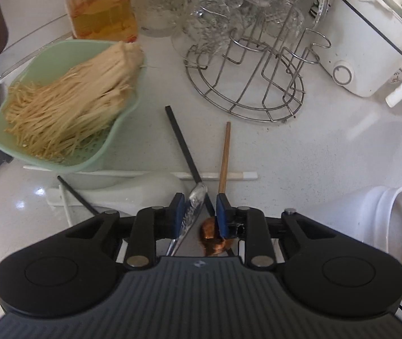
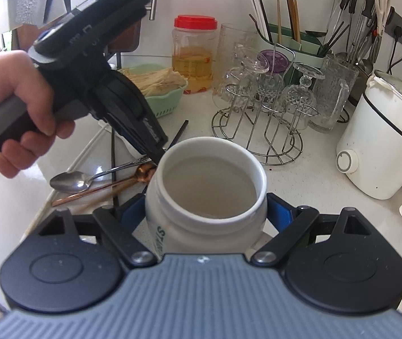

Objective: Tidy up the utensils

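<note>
- Risk: left tongs (image 1: 200, 214) straddle a clutter, not one utensil. The silver spoon (image 2: 68, 182) handle, the copper spoon (image 1: 215, 238) end and a black chopstick (image 1: 182, 144) all cross right at the fingertips, so a squeeze may catch two items or pinch one off-centre and let it swing out.
- Risk: the ornate silver handle sits against the left pad while the copper end lies by the right pad; uneven contact could flick either one along the counter (image 1: 328, 155).
- Risk: the white chopstick (image 1: 240, 175) lies crosswise beneath the pile and may get dragged when anything lifts.
- Risk: left tongs work just beside the white ceramic jar (image 2: 206, 186); a bump could knock its rim.
- Left tongs state: partly closed, jaws narrowed around the handles, pads not clearly pressing on either; I judge no firm grip yet.
- Right tongs (image 2: 206, 214) state: clamped on the white ceramic jar, pads on both sides of its body, mouth up and empty.
- Utensils' place: on the counter left of the jar, spoon bowl pointing away from it, near the green colander (image 1: 110, 141) of noodle-like strands.
- Wire glass rack (image 1: 246, 84) stands well apart, behind.
</note>
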Demonstrator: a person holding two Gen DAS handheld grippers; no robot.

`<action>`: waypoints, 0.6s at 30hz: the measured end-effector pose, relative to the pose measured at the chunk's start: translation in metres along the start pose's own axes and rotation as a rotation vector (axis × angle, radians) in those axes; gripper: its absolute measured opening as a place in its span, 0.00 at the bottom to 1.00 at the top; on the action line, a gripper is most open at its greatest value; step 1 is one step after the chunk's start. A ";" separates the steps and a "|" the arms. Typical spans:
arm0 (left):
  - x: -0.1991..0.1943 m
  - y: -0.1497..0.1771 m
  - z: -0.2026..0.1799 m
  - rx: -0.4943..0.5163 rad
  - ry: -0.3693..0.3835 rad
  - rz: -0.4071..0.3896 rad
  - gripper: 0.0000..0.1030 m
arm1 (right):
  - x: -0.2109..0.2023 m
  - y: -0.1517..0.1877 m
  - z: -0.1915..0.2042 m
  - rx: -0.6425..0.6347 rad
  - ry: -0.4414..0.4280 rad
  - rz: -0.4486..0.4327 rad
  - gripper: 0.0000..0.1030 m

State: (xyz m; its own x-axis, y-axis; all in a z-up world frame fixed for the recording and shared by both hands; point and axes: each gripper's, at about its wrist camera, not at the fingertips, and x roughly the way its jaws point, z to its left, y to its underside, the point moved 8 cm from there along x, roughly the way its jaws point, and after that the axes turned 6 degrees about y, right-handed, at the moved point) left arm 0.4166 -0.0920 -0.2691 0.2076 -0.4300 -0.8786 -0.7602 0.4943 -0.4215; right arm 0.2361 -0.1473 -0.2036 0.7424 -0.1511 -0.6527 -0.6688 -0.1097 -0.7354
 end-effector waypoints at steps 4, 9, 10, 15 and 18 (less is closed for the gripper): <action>0.004 -0.005 -0.001 -0.007 -0.013 0.009 0.28 | 0.000 0.000 0.000 0.001 0.002 -0.004 0.89; 0.008 -0.007 0.001 -0.009 -0.029 0.038 0.23 | 0.001 0.000 0.000 0.005 0.002 -0.010 0.89; 0.009 -0.006 0.002 -0.008 -0.031 0.041 0.20 | 0.002 -0.001 0.000 0.006 0.003 -0.010 0.89; 0.008 -0.003 0.005 -0.001 -0.041 0.038 0.17 | 0.003 -0.002 0.000 0.009 0.004 -0.012 0.89; 0.006 -0.002 0.003 0.022 -0.055 0.038 0.15 | 0.004 -0.003 0.000 0.010 0.006 -0.016 0.89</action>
State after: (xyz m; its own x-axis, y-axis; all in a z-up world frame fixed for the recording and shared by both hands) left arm 0.4214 -0.0929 -0.2744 0.2130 -0.3692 -0.9046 -0.7547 0.5259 -0.3923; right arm 0.2408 -0.1474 -0.2041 0.7528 -0.1553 -0.6396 -0.6563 -0.1026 -0.7475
